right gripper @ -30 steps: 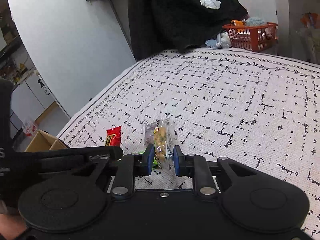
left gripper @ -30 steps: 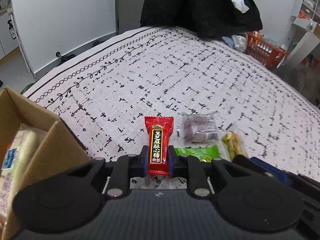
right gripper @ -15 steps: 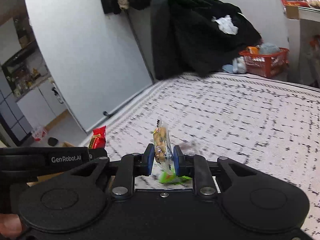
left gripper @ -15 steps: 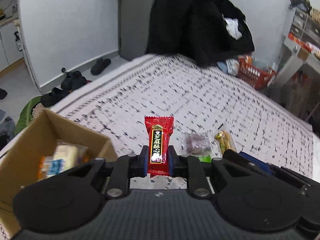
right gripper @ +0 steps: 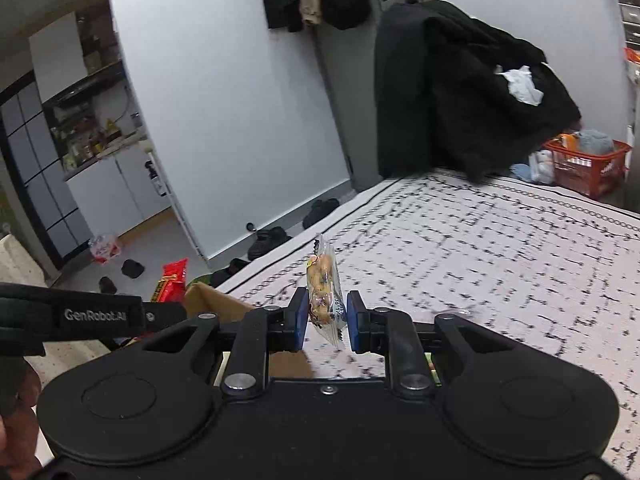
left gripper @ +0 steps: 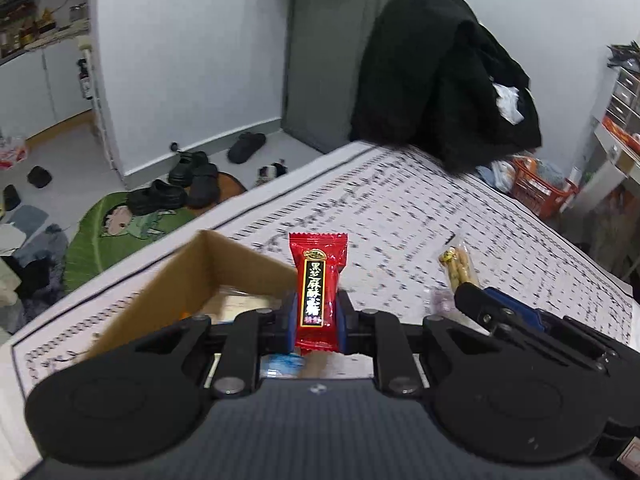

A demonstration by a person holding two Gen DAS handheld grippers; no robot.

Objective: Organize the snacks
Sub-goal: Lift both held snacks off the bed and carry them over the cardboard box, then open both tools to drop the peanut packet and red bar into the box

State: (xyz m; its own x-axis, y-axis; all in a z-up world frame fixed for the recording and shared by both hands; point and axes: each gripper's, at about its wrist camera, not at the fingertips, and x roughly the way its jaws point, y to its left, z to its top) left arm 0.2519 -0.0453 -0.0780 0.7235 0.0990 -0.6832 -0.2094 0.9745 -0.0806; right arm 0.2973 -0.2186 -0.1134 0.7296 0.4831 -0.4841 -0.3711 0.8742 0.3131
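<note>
My left gripper point(left gripper: 316, 316) is shut on a red candy packet point(left gripper: 318, 280) and holds it upright, raised above the open cardboard box point(left gripper: 208, 276), which has snacks inside. My right gripper point(right gripper: 327, 322) is shut on a clear packet of peanut-like snacks point(right gripper: 323, 290), lifted above the bed. In the left wrist view the right gripper point(left gripper: 500, 312) shows at the right with that clear packet point(left gripper: 458, 266). In the right wrist view the red packet point(right gripper: 172, 284) and the box point(right gripper: 212, 304) show at the left.
The bed has a white cover with black marks point(right gripper: 500, 248). A blurred purple packet point(left gripper: 440, 300) lies on it. A black coat point(left gripper: 440, 80) hangs at the far end, with an orange basket point(left gripper: 536, 188) beside it. Shoes point(left gripper: 192, 176) lie on the floor at the left.
Both grippers have risen with their packets and moved left toward the box. The box now sits under the left gripper, and the floor has come into view.
</note>
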